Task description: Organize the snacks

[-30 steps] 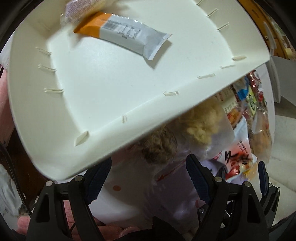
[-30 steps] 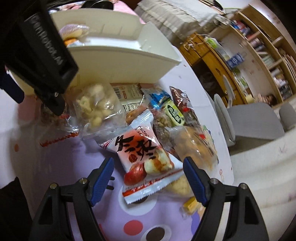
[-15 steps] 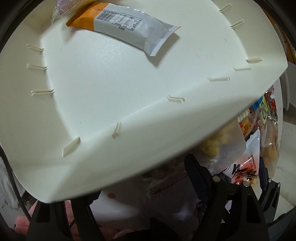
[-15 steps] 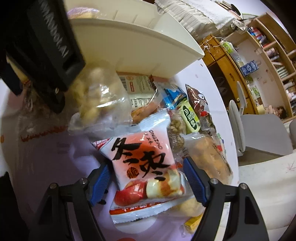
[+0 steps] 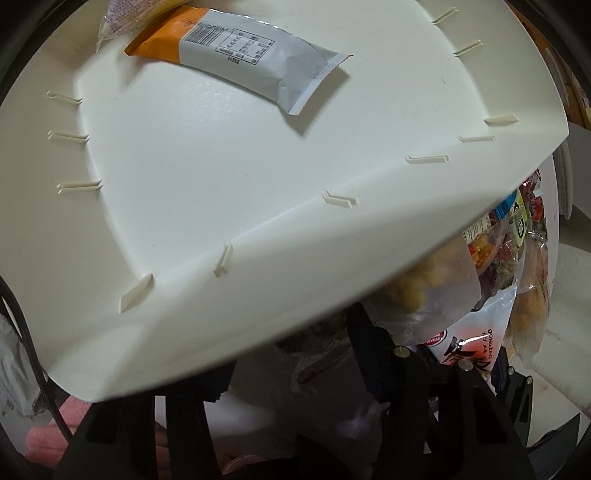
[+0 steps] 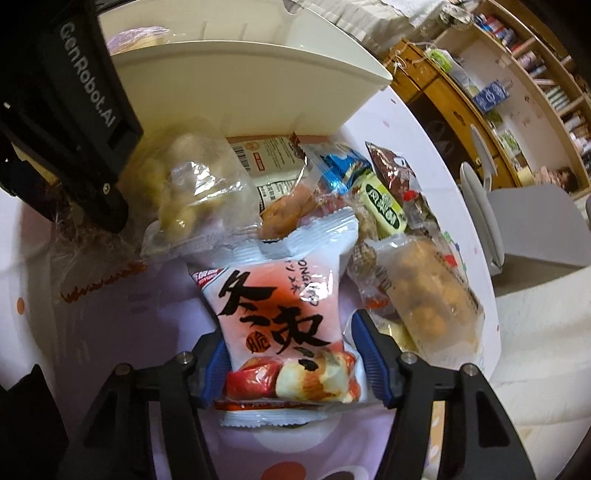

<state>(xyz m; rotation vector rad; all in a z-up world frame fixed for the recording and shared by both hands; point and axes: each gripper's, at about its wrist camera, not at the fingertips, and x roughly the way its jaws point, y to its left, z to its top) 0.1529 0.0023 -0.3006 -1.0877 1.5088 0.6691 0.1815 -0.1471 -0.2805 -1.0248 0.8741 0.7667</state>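
While the pink-and-white snack packet [image 6: 284, 325] lies low in the middle of the right wrist view, the right gripper [image 6: 291, 360] has its blue pads [image 6: 373, 362] spread wide on either side of it, close to the packet's edges; whether they press it cannot be told. The left wrist view catches only a corner of that packet [image 5: 469, 350] at lower right, past the rim of a white tray [image 5: 221, 192] that fills most of the frame.

Inside the tray an orange-and-grey bar wrapper [image 5: 236, 55] lies flat near the top, with a clear wrapped snack [image 5: 129, 14] touching it at the upper left edge. The right wrist view shows the tray's outer wall [image 6: 236, 92] at upper centre instead.

Behind the packet in the right view sit a clear bag of pale puffed pieces [image 6: 195, 192], a green-labelled packet [image 6: 384, 206] and, at right, a clear bag of brown balls [image 6: 424, 295], all crowded together on a white dotted tablecloth [image 6: 417, 122].

The left gripper [image 5: 295, 362] is half hidden under the tray; only one finger [image 5: 373, 343] shows, so its opening cannot be told.
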